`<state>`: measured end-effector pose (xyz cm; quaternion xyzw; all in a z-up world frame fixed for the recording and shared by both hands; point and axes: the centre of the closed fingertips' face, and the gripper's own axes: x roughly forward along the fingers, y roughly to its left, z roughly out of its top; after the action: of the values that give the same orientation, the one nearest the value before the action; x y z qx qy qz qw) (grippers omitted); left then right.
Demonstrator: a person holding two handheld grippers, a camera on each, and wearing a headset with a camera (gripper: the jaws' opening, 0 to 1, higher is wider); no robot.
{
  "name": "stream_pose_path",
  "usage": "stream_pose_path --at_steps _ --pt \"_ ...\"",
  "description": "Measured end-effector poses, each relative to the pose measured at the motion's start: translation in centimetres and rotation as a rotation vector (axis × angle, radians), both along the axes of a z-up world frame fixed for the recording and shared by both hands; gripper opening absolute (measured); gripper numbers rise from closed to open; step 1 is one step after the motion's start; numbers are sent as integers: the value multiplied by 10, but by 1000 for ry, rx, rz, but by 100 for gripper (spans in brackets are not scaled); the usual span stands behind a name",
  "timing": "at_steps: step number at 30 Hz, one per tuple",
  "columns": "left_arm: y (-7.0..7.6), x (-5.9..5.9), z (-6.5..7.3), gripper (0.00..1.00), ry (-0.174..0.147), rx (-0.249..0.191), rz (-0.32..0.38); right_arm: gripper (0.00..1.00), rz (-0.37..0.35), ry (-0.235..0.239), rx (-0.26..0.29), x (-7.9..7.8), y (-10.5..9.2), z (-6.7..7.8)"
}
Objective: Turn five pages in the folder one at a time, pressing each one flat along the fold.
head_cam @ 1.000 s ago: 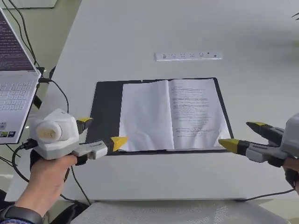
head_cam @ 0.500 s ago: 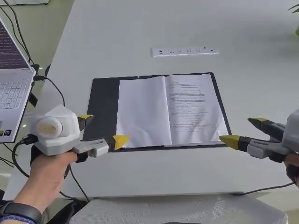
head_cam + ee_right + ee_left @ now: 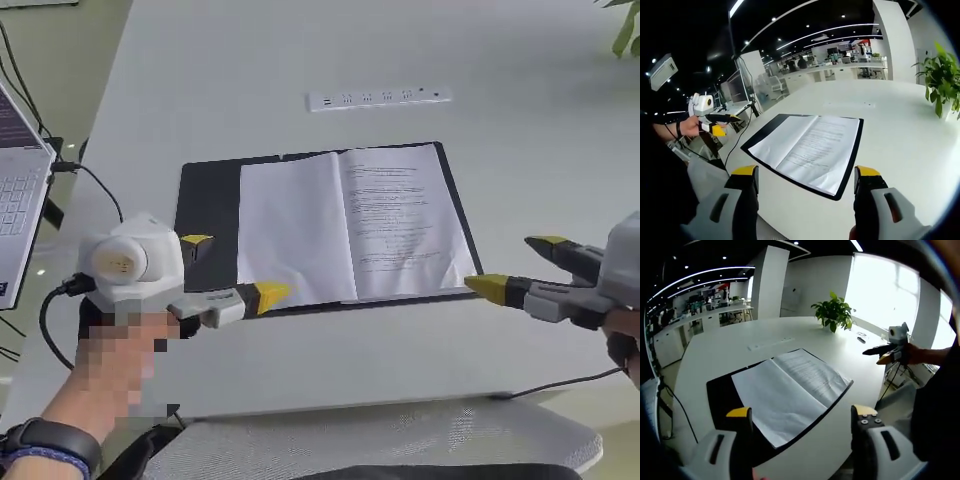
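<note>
Head camera has shifted since a second ago: the laptop (image 3: 12,205) has slid mostly off the left edge and the whole scene sits higher. Relative to the folder (image 3: 208,205), the left gripper (image 3: 232,268) has edged inward, and its lower tip now overlaps the near edge by the blank left page (image 3: 290,230). The right gripper (image 3: 516,265) is much as before, just off the near-right corner.

Both grippers have their jaws spread wide and grip nothing.

The folder lies open and flat on the white table (image 3: 300,50), with the printed page (image 3: 400,215) on the right and the black cover showing at left.

Around it: a power strip (image 3: 378,98) is beyond the far edge, well apart. A black cable (image 3: 100,188) runs from the laptop side toward the left hand. Plant leaves (image 3: 625,30) show at the top right corner.

The left gripper view has bare tabletop between its jaws and the folder, plus the right gripper held off the far table edge and the whole potted plant. The right gripper view adds the left gripper beyond the folder's far-left side, and office desks and monitors behind, which the head view lacks. The head view alone shows the laptop.
</note>
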<state>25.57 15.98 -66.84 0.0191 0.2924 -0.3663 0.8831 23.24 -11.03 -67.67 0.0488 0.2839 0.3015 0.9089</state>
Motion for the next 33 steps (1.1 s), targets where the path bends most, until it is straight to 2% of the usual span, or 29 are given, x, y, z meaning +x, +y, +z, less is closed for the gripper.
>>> stream_pose_path --at_steps 12,19,24,33 --pt "-48 10 -5 78 7 4 -89 77 -24 7 5 -5 -8 -2" --pt "-80 14 -17 78 31 14 -143 76 -27 19 8 -8 -11 -6" --pt "-106 12 -29 77 51 29 -206 76 -33 26 10 -10 -17 -9" --pt "-157 20 -46 75 76 39 -284 75 -58 44 27 -15 -26 -15"
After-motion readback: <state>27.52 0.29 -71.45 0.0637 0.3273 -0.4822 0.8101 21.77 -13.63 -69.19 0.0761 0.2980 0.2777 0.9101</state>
